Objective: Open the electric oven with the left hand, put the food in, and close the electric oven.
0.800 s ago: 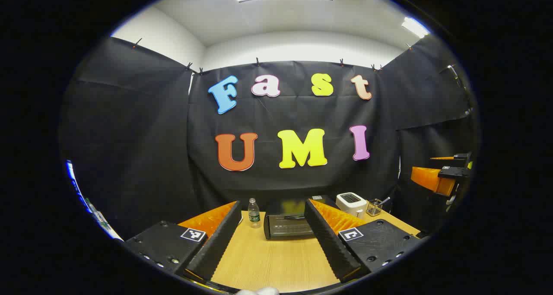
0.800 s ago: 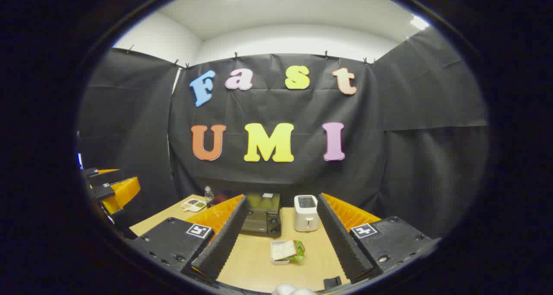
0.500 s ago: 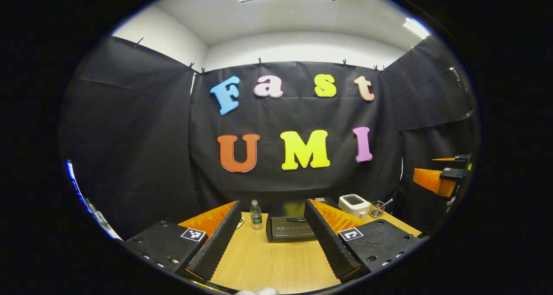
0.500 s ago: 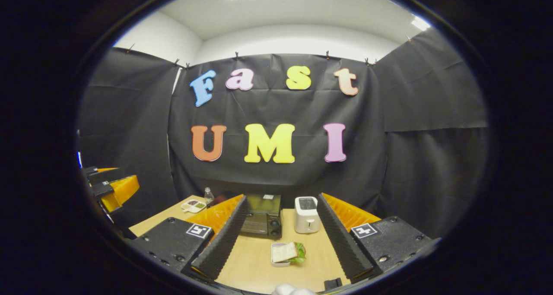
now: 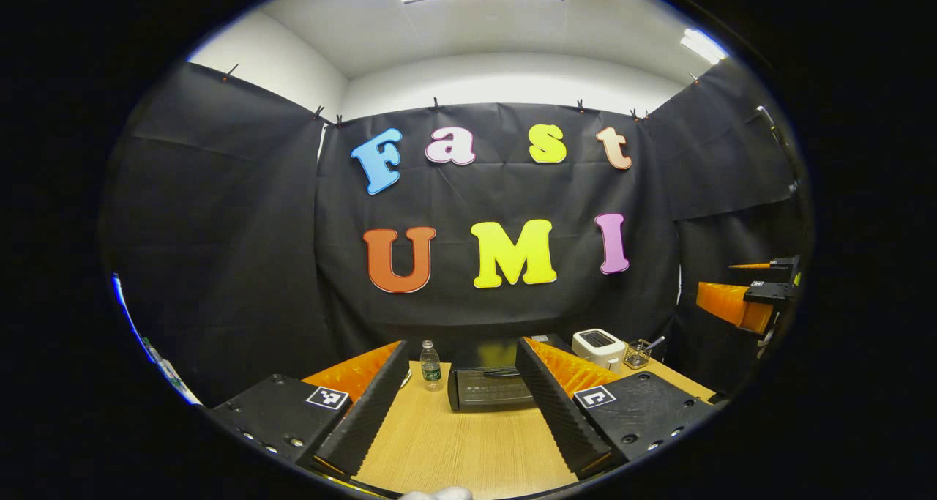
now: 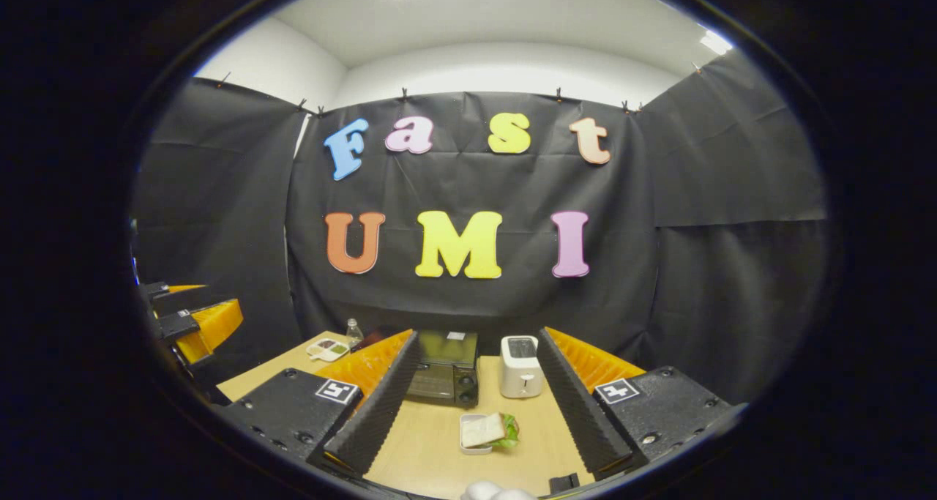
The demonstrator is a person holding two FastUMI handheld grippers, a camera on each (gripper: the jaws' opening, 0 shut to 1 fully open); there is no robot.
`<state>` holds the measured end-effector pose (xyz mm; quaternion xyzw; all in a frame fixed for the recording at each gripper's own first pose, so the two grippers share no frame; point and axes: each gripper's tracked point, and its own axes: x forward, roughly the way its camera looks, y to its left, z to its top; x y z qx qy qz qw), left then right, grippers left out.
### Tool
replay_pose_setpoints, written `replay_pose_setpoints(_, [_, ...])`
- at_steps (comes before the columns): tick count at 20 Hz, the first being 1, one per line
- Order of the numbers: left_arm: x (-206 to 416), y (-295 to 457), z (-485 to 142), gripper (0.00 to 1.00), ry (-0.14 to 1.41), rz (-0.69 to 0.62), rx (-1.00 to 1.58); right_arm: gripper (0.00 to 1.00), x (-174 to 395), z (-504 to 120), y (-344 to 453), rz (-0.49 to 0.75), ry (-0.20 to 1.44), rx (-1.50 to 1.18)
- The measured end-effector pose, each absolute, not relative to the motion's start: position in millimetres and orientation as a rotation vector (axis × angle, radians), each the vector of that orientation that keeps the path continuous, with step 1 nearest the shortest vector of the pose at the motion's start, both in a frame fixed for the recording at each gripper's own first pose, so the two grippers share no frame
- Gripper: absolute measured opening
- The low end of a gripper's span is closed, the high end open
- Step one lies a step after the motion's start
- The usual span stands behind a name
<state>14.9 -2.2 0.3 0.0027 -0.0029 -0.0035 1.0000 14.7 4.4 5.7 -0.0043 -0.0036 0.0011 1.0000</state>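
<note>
Two grippers are in play, and we see both held above a wooden table (image 5: 468, 449) with their fingers spread wide and nothing between them. In the left gripper view, the left gripper (image 5: 463, 401) frames one black oven (image 5: 489, 384), which sits at the far side of the table against the cloth wall with its door closed. One water bottle (image 5: 431, 365) stands just left of the oven, one white toaster (image 5: 599, 345) stands to its right, and one small wire basket (image 5: 635, 354) with something sticking out of it sits beyond the toaster. The right gripper (image 5: 739, 299) shows at the right edge of that view, up off the table.

In the right gripper view, the right gripper (image 6: 472, 405) points at one sandwich (image 6: 489, 430), which lies in a small white dish on the table, near us and well apart from the oven (image 6: 443, 374). We count one toaster (image 6: 520, 367) just right of the oven, one bottle (image 6: 353, 332) and one white divided tray (image 6: 328, 349) to its left. Between the sandwich and the oven door the tabletop is bare; the toaster stands beside that path, not across it. The left gripper (image 6: 192, 317) shows at the left edge.
</note>
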Motion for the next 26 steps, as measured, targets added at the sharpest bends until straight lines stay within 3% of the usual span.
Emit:
replay_pose_setpoints(5, [19.6,-0.6,-3.8,0.88,-0.009,-0.007,0.006,1.0,17.0,3.2,1.2,-0.006,-0.01,-0.011])
replay_pose_setpoints(6, [22.2,-1.3,-5.9,0.88,-0.002,-0.007,0.003,0.95,17.4,3.7,0.1,-0.007,-0.014,-0.011])
replay_pose_setpoints(7, [24.8,-3.3,-9.7,0.96,0.0,-0.011,-0.001,0.95,19.3,3.1,-2.7,-0.012,-0.014,-0.013])
replay_pose_setpoints(8, [27.5,-6.2,-10.6,0.96,0.004,-0.016,0.0,1.0,20.2,2.1,-3.7,-0.012,-0.014,-0.013])
replay_pose_setpoints(11, [46.3,-18.3,-20.4,0.96,0.018,-0.026,0.004,1.0,25.8,-0.1,-4.2,0.008,-0.013,-0.006])
replay_pose_setpoints(12, [55.5,-23.9,-24.2,0.96,0.022,-0.026,0.001,0.95,28.9,-0.5,-6.9,0.014,-0.008,-0.009])
replay_pose_setpoints(13, [66.1,-31.0,-27.8,0.96,0.026,-0.031,0.001,1.0,31.3,-0.9,-9.2,0.026,-0.007,-0.007])
replay_pose_setpoints(18, [126.5,-74.5,-60.2,0.96,0.081,-0.068,-0.023,1.0,51.5,2.8,-30.5,0.056,-0.009,-0.011])
replay_pose_setpoints(19, [141.0,-81.7,-66.3,0.96,0.09,-0.074,-0.031,0.95,55.4,2.0,-34.7,0.059,-0.008,-0.01])
replay_pose_setpoints(20, [155.7,-89.7,-76.4,0.96,0.108,-0.081,-0.039,1.0,59.5,2.3,-39.6,0.058,-0.008,-0.008])
replay_pose_setpoints(22, [185.4,-97.7,-93.9,0.96,0.138,-0.08,-0.035,1.0,67.8,-0.4,-51.2,0.053,0.002,-0.015])
replay_pose_setpoints(23, [200.7,-104.4,-100.4,0.96,0.138,-0.084,-0.021,0.95,71.4,-0.2,-58.0,0.047,0.002,-0.017])
replay_pose_setpoints(24, [217.2,-106.0,-109.9,0.96,0.149,-0.08,0.002,1.0,75.4,0.3,-63.1,0.041,0.005,-0.02])
replay_pose_setpoints(26, [244.6,-109.8,-134.1,0.96,0.194,-0.075,0.021,1.0,83.4,-4.9,-72.1,0.03,0.018,-0.031])
